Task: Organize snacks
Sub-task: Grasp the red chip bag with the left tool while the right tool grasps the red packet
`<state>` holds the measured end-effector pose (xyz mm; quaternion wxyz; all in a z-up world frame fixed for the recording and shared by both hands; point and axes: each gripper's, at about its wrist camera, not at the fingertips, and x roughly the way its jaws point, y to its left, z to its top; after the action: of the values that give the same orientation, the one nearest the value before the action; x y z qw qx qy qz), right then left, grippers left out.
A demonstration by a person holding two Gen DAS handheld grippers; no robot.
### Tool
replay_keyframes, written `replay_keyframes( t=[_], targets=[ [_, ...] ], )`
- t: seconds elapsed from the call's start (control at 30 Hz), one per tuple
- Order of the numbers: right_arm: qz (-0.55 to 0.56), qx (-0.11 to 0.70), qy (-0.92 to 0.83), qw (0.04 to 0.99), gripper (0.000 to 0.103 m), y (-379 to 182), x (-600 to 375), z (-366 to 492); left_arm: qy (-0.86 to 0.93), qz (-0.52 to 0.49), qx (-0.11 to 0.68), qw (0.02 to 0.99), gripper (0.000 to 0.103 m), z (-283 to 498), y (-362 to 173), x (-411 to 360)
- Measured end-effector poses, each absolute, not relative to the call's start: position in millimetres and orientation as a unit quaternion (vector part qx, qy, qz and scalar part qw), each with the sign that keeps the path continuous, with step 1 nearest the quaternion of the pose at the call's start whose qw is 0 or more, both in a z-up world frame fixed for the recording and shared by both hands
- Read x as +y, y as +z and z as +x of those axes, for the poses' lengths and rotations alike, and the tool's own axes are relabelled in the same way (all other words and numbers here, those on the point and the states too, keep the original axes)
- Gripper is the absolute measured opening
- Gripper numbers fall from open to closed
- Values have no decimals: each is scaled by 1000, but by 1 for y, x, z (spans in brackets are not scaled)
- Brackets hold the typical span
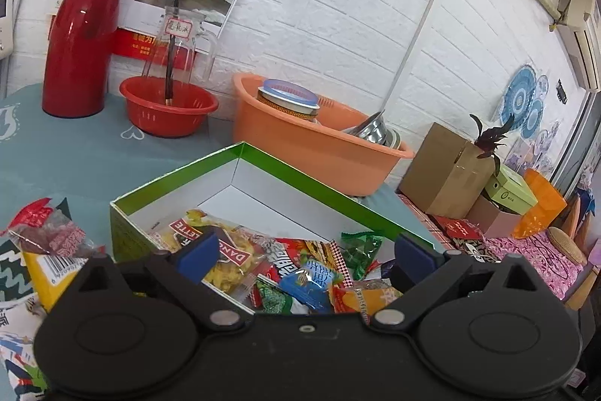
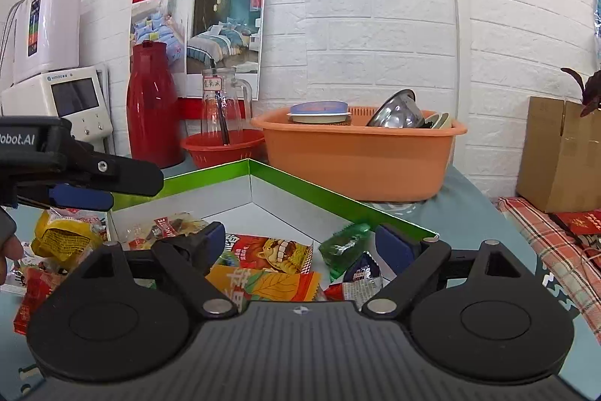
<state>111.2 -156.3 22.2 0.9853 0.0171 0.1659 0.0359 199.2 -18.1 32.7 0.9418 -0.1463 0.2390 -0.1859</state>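
Observation:
A green-rimmed white box (image 1: 300,175) (image 2: 300,185) stands on the teal table and holds several snack packets, among them a yellow chip bag (image 1: 229,258), a blue packet (image 1: 311,284) and a green candy (image 2: 343,245). My left gripper (image 1: 306,252) is open and empty, hovering over the box's near part. My right gripper (image 2: 300,243) is open and empty over the box too. The left gripper also shows side-on at the left of the right wrist view (image 2: 86,183). More snack packets (image 1: 45,243) (image 2: 60,239) lie on the table left of the box.
Behind the box stand an orange basin (image 1: 319,145) (image 2: 357,156) with bowls, a red basket (image 1: 169,104) holding a glass jug, and a red thermos (image 1: 82,36) (image 2: 152,108). Cardboard boxes (image 1: 447,171) sit at the right. White appliances (image 2: 56,93) stand far left.

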Motion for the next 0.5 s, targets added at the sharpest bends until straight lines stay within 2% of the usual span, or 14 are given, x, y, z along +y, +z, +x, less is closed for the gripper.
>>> replay_keyframes(
  t=[0.27, 0.5],
  targets=[
    [16, 142, 57, 988, 103, 48, -142, 72, -187, -150, 225, 944, 103, 156, 53, -1],
    [27, 145, 98, 984, 103, 49, -122, 29, -143, -153, 225, 951, 103, 116, 47, 44]
  ],
)
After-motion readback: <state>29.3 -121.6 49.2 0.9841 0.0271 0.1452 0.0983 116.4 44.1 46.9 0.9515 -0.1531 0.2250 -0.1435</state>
